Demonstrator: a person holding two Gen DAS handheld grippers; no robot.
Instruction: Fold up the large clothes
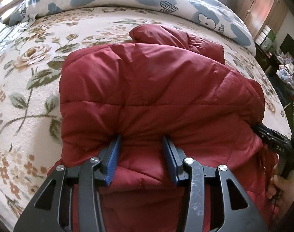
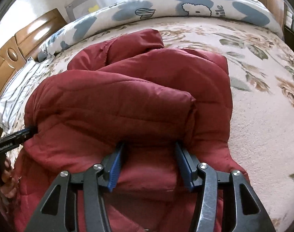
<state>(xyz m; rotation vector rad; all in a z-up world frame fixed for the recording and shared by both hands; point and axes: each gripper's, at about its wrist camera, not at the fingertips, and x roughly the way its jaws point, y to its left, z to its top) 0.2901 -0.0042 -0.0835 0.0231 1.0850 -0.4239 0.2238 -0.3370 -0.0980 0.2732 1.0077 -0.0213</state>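
Observation:
A dark red quilted puffer jacket lies partly folded on the floral bed cover; it also shows in the right wrist view. My left gripper has its jaws apart, with the tips pushed under the jacket's folded edge and fabric bulging between the blue pads. My right gripper stands the same way at the jacket's other side, jaws apart with padding between them. The right gripper shows in the left wrist view, and the left gripper in the right wrist view, each poking into the fold.
A white duvet with blue shapes is bunched along the bed's far side. A wooden headboard stands at the left, a striped pillow beside it. Wooden cabinets and clutter stand at the right.

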